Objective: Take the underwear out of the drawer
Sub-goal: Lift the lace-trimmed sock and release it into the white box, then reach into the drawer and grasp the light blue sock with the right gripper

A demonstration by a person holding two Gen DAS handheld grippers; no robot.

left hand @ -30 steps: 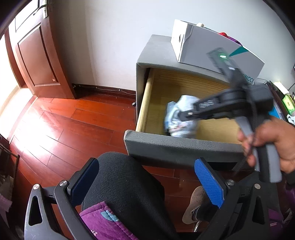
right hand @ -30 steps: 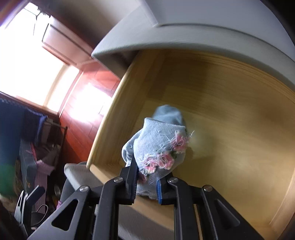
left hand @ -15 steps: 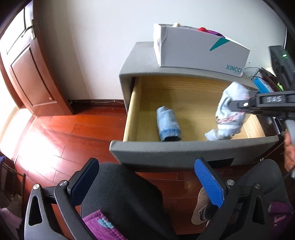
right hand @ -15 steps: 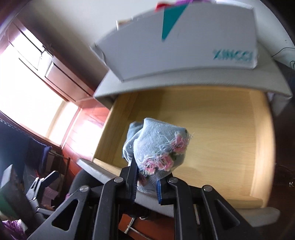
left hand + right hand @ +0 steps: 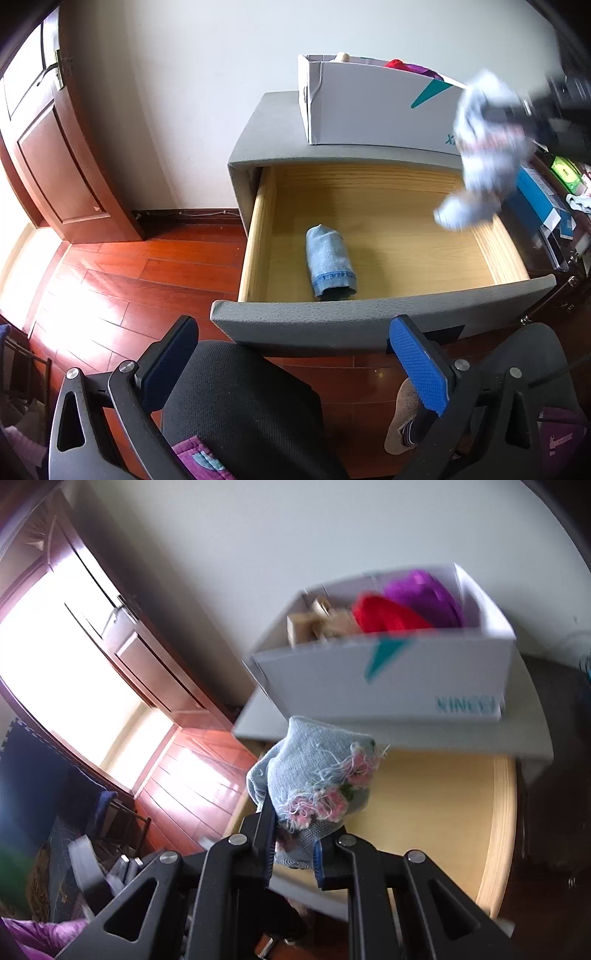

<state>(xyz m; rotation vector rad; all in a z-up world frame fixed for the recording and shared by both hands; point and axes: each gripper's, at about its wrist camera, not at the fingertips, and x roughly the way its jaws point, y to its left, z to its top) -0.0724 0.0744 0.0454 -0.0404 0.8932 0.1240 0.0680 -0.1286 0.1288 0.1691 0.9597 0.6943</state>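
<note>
Right gripper [image 5: 293,853] fingers clamped on underwear [image 5: 314,771], now lifted clear above drawer [image 5: 369,321]; extraction done. Rolled blue cloth [image 5: 330,262] remains near-left inside. Left gripper [image 5: 295,365] fingers spread, empty.

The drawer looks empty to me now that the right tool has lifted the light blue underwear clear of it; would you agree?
Not quite: the drawer is not empty. The left wrist view shows a rolled blue garment lying inside. The rest holds: the right tool grips the light blue underwear above the drawer.
</note>
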